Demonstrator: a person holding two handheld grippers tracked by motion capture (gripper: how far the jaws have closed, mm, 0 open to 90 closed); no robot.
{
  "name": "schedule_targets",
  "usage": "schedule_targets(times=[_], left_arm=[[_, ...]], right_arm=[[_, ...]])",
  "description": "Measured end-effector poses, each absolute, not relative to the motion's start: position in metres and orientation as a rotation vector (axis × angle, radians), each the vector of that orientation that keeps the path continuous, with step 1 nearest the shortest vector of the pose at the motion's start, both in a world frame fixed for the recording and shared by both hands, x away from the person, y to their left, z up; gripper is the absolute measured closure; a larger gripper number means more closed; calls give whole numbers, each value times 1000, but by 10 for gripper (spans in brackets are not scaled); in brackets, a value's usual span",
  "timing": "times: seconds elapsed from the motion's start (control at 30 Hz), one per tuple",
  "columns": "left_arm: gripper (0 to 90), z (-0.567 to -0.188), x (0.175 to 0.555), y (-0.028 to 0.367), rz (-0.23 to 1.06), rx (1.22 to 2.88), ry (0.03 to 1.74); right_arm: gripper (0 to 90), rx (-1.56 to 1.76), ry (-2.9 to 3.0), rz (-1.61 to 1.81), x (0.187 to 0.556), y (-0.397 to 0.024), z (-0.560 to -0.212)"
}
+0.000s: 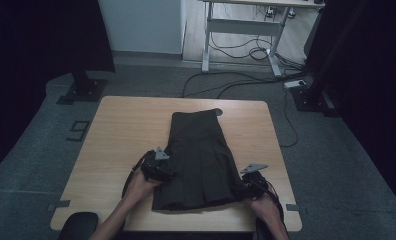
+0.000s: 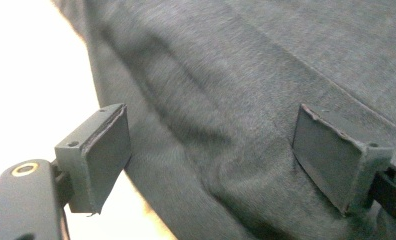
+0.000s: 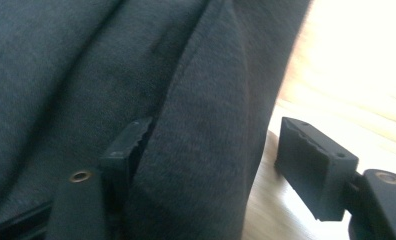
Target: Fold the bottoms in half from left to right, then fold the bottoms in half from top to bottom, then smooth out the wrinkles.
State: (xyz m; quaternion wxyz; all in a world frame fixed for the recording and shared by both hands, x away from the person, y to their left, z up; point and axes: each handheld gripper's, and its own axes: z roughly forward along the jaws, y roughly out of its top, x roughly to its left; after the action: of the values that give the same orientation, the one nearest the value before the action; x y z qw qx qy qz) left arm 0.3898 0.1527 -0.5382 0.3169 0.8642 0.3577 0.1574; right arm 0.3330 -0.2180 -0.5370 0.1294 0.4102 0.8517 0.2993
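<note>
A dark grey pleated garment (image 1: 201, 155) lies flat on the wooden table (image 1: 121, 130), its narrow end pointing away from me. My left gripper (image 1: 162, 170) sits at the garment's left edge. In the left gripper view its jaws (image 2: 208, 130) stand wide apart over the cloth (image 2: 246, 65), with the edge running between them and no pad pressing. My right gripper (image 1: 248, 182) is at the lower right edge. In the right gripper view it (image 3: 216, 135) is open around a raised fold of cloth (image 3: 86, 60); the left pad touches the fold, the right pad stands clear over the wood (image 3: 346, 60).
Beyond the table a white-legged desk (image 1: 246, 25) stands over loose cables (image 1: 246, 80) on the grey floor. Black stand bases sit at the back left (image 1: 83, 90) and back right (image 1: 311, 97). A dark round seat (image 1: 78, 222) is at the table's near left corner.
</note>
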Motion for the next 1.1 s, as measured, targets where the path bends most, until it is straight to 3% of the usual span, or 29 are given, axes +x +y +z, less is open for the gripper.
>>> schedule_targets(times=[0.23,0.4,0.83,1.1], left_arm=[[155,-540,393,182,416,2216,1041],[155,-540,391,185,408,2202,1042],[139,-513,364,214,441,2157,1001],[131,-522,350,270,462,2126,1108]], right_arm=[[197,1097,2526,895,329,-183,-540],[209,1092,2538,905,330,-180,-539],[149,1146,2332,1096,329,-218,-495],[140,1271,2231,1008,337,-256,-513]])
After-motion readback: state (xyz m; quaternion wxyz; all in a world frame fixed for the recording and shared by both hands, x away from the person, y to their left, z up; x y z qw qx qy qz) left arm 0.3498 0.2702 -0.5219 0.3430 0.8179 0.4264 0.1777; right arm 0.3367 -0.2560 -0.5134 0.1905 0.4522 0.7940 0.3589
